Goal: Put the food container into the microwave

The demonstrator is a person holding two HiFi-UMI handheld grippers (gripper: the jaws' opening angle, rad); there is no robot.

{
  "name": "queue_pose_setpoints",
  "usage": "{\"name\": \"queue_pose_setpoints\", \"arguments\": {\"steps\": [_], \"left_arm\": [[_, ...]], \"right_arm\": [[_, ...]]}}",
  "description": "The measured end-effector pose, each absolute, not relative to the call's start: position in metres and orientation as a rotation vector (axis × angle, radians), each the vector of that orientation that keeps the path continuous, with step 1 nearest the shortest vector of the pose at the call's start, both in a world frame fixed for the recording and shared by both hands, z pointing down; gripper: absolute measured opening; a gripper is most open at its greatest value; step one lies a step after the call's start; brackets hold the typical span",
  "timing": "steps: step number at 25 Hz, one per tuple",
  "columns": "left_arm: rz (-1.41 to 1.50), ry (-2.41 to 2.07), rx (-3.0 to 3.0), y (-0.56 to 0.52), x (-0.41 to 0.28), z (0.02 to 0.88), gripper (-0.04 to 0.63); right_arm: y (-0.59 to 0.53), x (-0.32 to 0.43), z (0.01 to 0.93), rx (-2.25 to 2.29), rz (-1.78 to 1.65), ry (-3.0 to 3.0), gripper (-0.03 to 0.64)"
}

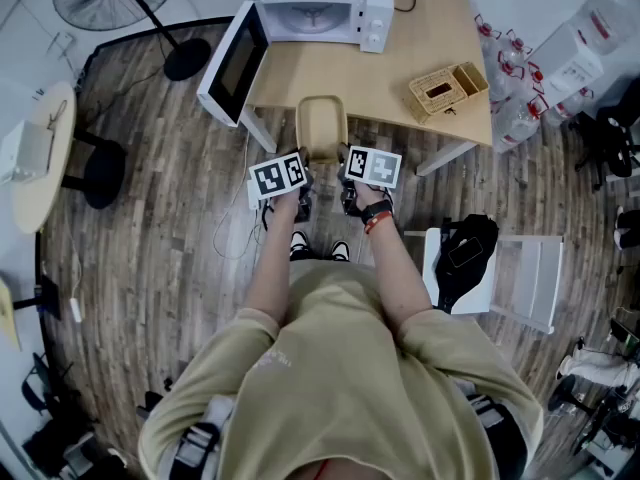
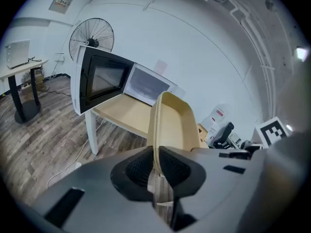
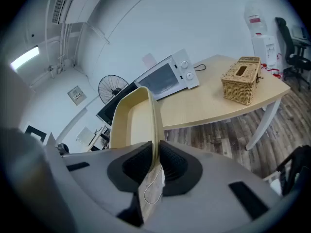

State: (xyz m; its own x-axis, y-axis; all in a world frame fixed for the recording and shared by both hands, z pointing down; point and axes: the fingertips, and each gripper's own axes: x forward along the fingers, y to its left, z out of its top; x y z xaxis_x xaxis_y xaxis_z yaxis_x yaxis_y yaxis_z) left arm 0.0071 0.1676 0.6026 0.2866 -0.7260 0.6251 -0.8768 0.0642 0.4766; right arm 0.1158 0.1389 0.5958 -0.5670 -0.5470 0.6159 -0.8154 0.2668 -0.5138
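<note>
**Head view:** A person holds one shallow beige food container (image 1: 322, 128) over the near edge of the light wooden worktop (image 1: 430, 43). The left tongs (image 1: 303, 163) and right tongs (image 1: 347, 163) each grip one side. The single white microwave (image 1: 320, 8) stands at the far left corner with its black-windowed door (image 1: 232, 68) swung open. One woven wicker box (image 1: 447, 90) sits toward the right edge.

**Left gripper view:** The left tongs (image 2: 156, 166) are clamped on the left rim of the food container (image 2: 175, 123), which is tilted upward. The open microwave (image 2: 146, 84) lies ahead, and one black pedestal fan (image 2: 91, 38) stands behind it.

**Right gripper view:** The right tongs (image 3: 156, 161) pinch the opposite rim of the food container (image 3: 131, 120). The wicker box (image 3: 243, 79) is well off to the right.

The carry toward the oven appears to be under way. The next move likely calls for levelling the food container and pushing both hands forward together through the doorway without hitting the door.
</note>
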Motion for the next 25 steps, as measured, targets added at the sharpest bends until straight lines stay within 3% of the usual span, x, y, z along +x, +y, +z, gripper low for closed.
{"name": "queue_pose_setpoints", "arguments": {"steps": [9,25], "left_arm": [[0.195,-1.476,1.662,0.181,0.023,0.612,0.057],[0.146,-1.459,1.646,0.098,0.003,0.622,0.057]], "right_arm": [[0.148,0.130,0.603,1.222,1.182,-2.239,0.063],[0.068,0.112,0.612,1.237,1.227,-2.237,0.071]]}}
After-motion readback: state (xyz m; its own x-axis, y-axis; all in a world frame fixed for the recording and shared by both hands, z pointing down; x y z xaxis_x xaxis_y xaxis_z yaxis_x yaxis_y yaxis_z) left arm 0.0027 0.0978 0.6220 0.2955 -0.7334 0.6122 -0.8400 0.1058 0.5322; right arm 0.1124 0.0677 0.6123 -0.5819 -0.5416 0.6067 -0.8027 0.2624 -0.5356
